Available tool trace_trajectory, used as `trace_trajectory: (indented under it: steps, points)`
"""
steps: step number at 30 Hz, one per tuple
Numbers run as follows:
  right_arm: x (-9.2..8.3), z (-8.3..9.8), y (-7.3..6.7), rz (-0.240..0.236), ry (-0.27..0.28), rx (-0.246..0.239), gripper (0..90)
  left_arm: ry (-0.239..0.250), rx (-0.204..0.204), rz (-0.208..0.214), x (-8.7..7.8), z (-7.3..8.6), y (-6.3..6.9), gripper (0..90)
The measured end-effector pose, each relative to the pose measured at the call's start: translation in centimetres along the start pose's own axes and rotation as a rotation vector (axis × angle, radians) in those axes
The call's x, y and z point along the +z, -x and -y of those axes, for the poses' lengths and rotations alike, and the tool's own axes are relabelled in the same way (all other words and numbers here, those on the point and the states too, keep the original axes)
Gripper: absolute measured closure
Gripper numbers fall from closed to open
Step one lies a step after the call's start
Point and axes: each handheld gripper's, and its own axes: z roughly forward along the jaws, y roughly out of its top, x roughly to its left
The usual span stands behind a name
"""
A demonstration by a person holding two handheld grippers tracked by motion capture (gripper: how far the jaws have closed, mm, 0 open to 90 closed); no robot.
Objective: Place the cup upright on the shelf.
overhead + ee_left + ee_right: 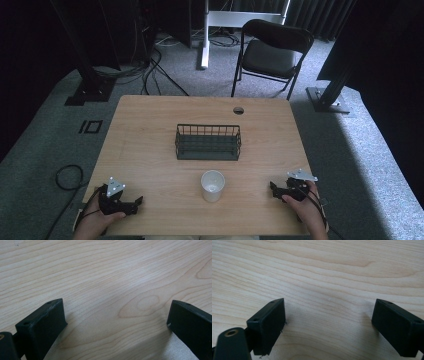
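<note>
A pale wood-grain worktop (150, 145) stands on grey carpet (370, 150) in a dim room hung with dark curtains. A white paper cup (213, 185) sits upright near the front edge, midway between two hand-held grippers, with a dark wire basket (208, 142) just behind it at the centre of the worktop. A round cable hole (238, 110) shows near the far edge.

The left gripper (134, 203) rests low at the front left corner, held in the person's left hand (100, 220), its jaws spread wide over bare wood and grasping nothing; the left gripper view shows the two black jaws well apart above the grain. The right gripper (273, 189) sits at the front right in the right hand (307, 207), likewise released, its jaws parted over bare wood in the right gripper view.

Beyond the worktop, a black folding chair (272, 52) faces it, black cables (155, 75) trail across the carpet, and black frame posts (85, 70) stand on either side. A cable loop (67, 177) lies on the floor at left.
</note>
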Motion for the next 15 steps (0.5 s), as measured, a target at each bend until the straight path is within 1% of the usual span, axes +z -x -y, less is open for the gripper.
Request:
trace_trajectory:
  steps: [6, 9, 13, 15]
  points:
    - [0.00, 0.00, 0.00, 0.000, 0.000, -0.001, 11.3, 0.003, -0.011, 0.001, -0.10, 0.09, -0.01, 2.1]
    - [0.00, 0.00, -0.01, 0.000, 0.000, 0.000, 11.3, 0.001, -0.004, -0.003, -0.18, 0.20, 0.04, 2.1]
    - [0.00, 0.00, -0.01, 0.000, 0.000, 0.000, 11.3, 0.001, 0.021, 0.019, -0.29, 0.31, -0.23, 2.1]
    - [0.00, 0.00, -0.01, 0.000, 0.000, 0.000, 11.3, 0.001, 0.024, 0.022, -0.30, 0.32, -0.26, 2.1]
